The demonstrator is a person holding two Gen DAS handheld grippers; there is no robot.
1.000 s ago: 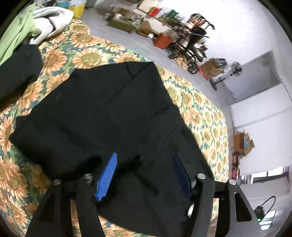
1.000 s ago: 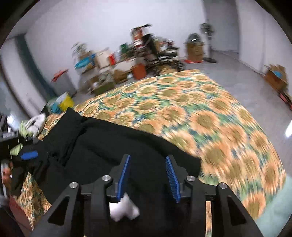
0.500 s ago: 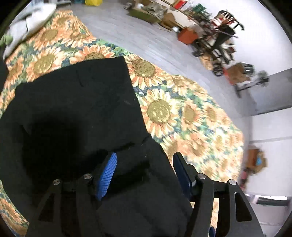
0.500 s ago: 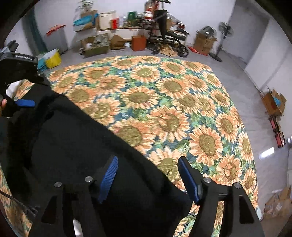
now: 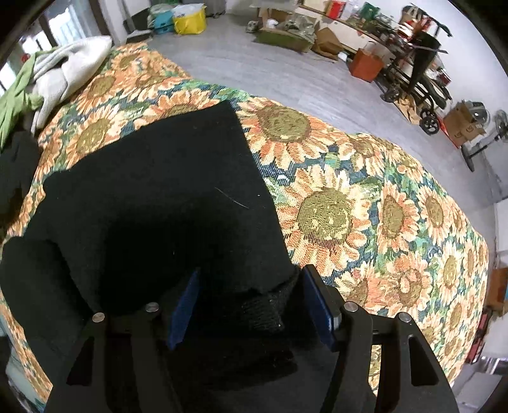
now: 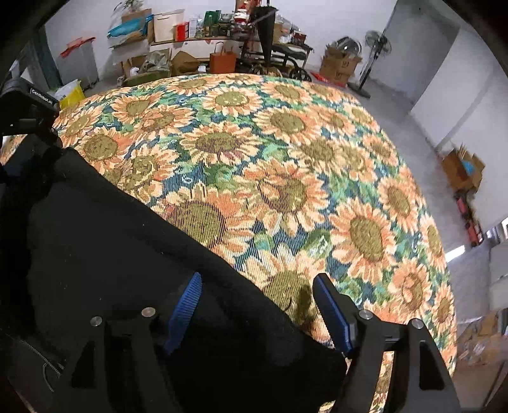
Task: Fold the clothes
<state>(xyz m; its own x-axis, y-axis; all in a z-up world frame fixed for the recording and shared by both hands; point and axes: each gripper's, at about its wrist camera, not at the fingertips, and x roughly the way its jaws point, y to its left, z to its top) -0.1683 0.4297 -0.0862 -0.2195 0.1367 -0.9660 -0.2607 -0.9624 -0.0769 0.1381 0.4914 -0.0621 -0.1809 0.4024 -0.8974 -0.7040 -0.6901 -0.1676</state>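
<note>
A black garment lies spread on the sunflower-print cloth that covers the bed. My left gripper points steeply down at the garment's near right corner. A ribbed hem bunches between its blue pads, the jaws are closing, and I see no firm pinch. In the right wrist view the same garment fills the lower left. My right gripper straddles its diagonal edge. Its jaws are opening, with one pad over black fabric and the other over the sunflower cloth.
White and green clothes are piled at the bed's far left corner, beside another dark garment. Beyond the bed, a yellow bin, boxes, a wheelchair and a standing fan stand on the grey floor.
The left gripper swung across the garment to its right corner and sank closer. The right gripper tipped down onto the garment's edge and its jaws spread wider; the white tag there is gone from view.
</note>
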